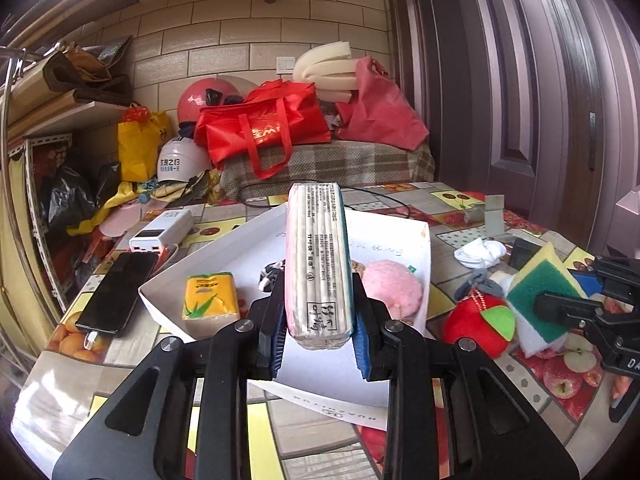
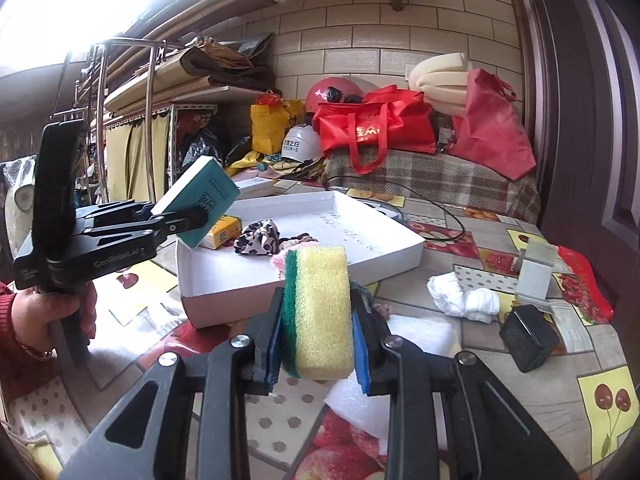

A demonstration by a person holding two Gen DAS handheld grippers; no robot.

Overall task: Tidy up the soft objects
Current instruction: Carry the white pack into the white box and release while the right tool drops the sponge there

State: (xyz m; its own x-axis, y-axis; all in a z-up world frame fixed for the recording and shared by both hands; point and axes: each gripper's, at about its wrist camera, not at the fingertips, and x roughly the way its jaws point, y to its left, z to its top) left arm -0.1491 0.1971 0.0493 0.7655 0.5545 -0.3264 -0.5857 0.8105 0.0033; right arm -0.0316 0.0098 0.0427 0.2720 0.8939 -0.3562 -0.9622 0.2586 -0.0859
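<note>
While the left tool (image 1: 318,328) clamps a long plastic-wrapped tissue pack (image 1: 318,264) with Chinese print above the shallow white cardboard tray (image 1: 416,240), the right tool (image 2: 316,344) grips a yellow-and-green scouring sponge (image 2: 318,312) over the fruit-patterned worktop (image 2: 460,392). "GenRobot.AI" is lettered on the left tool's black body in the right wrist view, and a small yellow tissue packet (image 1: 210,296) lies at the tray's near left.

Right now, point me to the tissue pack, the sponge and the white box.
tissue pack (image 1: 318,264), left wrist view, its printed side.
sponge (image 2: 322,312), right wrist view, yellow foam face.
white box (image 2: 224,300), right wrist view, near wall.

bright daylight, blown-out glare top left in right wrist view, strong fisheye warp w/ dark corners.
</note>
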